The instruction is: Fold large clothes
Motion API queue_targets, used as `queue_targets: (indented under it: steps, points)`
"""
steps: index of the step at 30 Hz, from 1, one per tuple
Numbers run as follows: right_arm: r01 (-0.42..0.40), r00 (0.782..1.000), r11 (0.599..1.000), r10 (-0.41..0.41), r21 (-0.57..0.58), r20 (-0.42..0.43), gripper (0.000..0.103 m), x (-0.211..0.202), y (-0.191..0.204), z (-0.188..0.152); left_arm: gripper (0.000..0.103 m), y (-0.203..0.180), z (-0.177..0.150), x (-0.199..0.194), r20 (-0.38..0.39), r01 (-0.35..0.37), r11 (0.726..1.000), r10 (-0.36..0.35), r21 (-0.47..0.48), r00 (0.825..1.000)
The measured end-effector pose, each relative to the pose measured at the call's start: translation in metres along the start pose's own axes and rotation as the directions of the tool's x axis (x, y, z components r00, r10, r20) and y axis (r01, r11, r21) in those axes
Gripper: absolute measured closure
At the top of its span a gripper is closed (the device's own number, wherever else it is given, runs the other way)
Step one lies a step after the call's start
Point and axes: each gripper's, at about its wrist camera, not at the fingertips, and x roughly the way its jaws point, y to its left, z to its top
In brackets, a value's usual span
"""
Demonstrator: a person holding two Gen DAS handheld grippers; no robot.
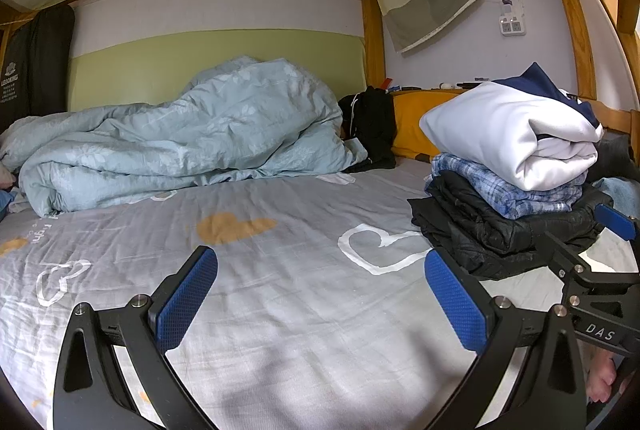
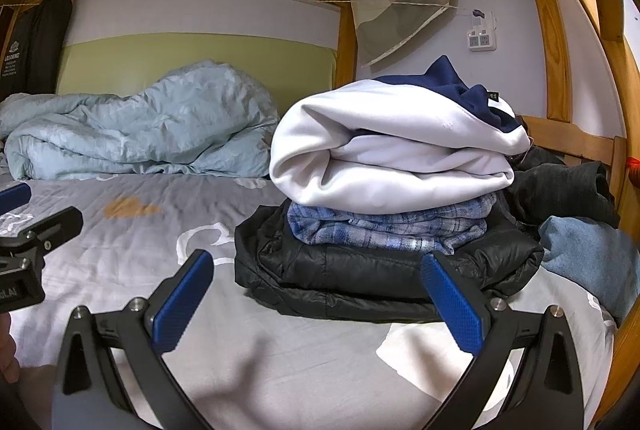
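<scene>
A stack of folded clothes stands on the bed's right side: a white and navy sweatshirt [image 2: 384, 145] on top, a blue plaid shirt [image 2: 384, 226] under it, a black puffer jacket [image 2: 360, 270] at the bottom. The left wrist view shows the same sweatshirt [image 1: 508, 133], plaid shirt [image 1: 504, 189] and jacket [image 1: 496, 234] at right. My right gripper [image 2: 318, 294] is open just in front of the jacket, holding nothing. My left gripper [image 1: 320, 290] is open over the bare grey sheet [image 1: 280, 290], left of the stack. The right gripper [image 1: 600, 262] shows at the left view's right edge.
A crumpled light blue duvet [image 1: 180, 141] lies along the back wall. Unfolded dark clothes [image 2: 560, 185] and a blue denim item [image 2: 592, 254] lie right of the stack by the wooden rail [image 2: 576, 137]. A black garment [image 1: 372, 125] and orange pillow [image 1: 416, 125] sit behind.
</scene>
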Motion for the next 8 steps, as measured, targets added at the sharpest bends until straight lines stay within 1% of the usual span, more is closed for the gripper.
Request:
queue_targets:
  steps: [8]
  points:
    - [0.000,1.000,1.000,0.000,-0.001,-0.004,0.000,0.0004,-0.0001,-0.0001,0.000,-0.0005,-0.0001,0.0005,0.005,-0.002,1.000,0.002,0.000,1.000]
